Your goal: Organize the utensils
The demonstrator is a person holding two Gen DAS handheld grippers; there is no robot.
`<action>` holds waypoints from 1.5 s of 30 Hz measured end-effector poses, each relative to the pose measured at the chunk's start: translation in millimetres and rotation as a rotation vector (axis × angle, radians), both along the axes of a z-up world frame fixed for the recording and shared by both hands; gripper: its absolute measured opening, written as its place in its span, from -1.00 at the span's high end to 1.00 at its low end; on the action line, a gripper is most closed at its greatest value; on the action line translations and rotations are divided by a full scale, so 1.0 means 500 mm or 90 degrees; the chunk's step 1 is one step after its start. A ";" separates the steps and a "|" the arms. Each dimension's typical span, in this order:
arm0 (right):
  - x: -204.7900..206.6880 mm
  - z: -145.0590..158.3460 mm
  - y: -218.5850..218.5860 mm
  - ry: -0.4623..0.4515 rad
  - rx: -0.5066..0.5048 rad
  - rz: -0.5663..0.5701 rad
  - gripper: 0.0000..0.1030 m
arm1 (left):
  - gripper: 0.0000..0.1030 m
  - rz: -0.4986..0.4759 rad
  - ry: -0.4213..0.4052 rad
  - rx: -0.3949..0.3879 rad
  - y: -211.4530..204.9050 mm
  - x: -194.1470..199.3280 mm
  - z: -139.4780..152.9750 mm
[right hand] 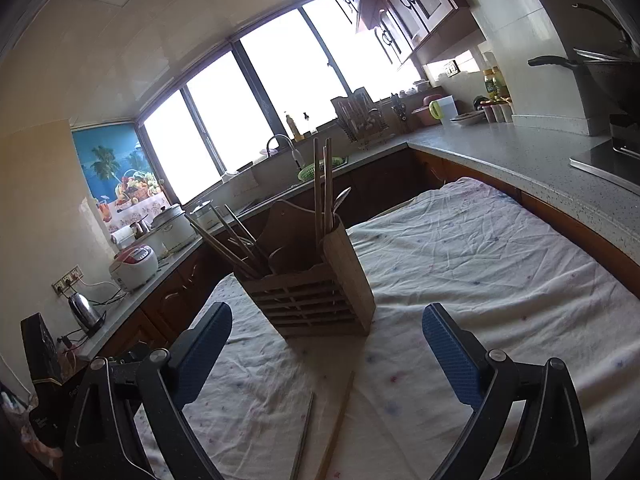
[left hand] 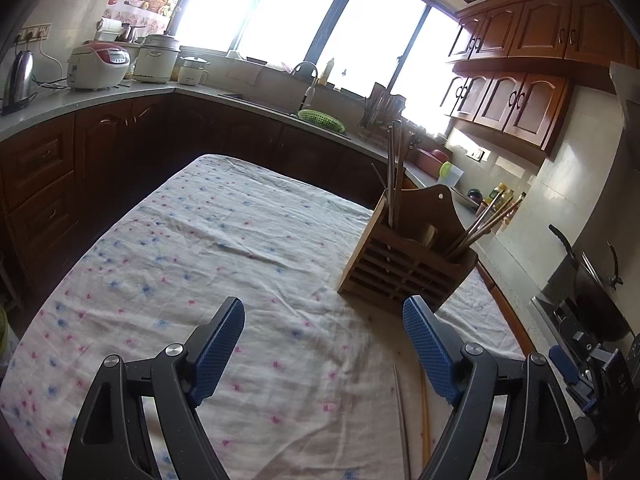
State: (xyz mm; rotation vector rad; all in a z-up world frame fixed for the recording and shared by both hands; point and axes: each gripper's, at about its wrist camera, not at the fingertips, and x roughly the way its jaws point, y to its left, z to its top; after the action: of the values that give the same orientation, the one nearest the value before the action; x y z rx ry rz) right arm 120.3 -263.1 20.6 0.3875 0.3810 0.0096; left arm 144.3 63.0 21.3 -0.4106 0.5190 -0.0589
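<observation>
Left tongs (left hand: 323, 322): spread wide, holding nothing, above the cloth (left hand: 224, 248) that covers the surface.

Right tongs (right hand: 327, 328): likewise wide and empty; also seen at 4 o'clock in the left view.

Holder (left hand: 406, 258): wooden, slatted, upright on the cloth at 2 o'clock from the left tongs, at 12 o'clock just beyond the right tongs. Chopsticks (left hand: 396, 172) stand in one end compartment; more lean out of the other end (left hand: 484, 224). A spoon (right hand: 340, 202) shows among the upright ones.

Loose chopsticks: a metal one (right hand: 304, 436) and a wooden one (right hand: 338, 424) lie side by side on the cloth, between the right tongs' fingers, at 6 o'clock from the holder.
</observation>
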 end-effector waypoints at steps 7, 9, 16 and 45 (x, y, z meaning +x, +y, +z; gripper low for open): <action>-0.060 -0.015 0.012 -0.001 -0.003 -0.002 -0.90 | -0.58 0.003 -0.021 0.031 0.003 -0.081 0.007; -0.077 -0.014 0.018 -0.005 -0.012 -0.001 -0.90 | -0.58 0.009 -0.032 0.046 0.000 -0.109 0.011; -0.158 0.009 0.056 -0.050 -0.113 -0.028 -1.00 | -0.99 0.026 -0.095 0.103 -0.030 -0.206 0.019; -0.258 -0.061 0.100 -0.058 -0.211 -0.022 -1.00 | -0.99 0.016 -0.072 0.211 -0.097 -0.300 -0.038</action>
State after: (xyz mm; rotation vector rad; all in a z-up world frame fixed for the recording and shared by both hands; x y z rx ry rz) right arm -8.9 -212.9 -10.1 0.0658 0.2789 -0.0693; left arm -5.9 14.7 2.6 -0.0889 0.4033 0.0281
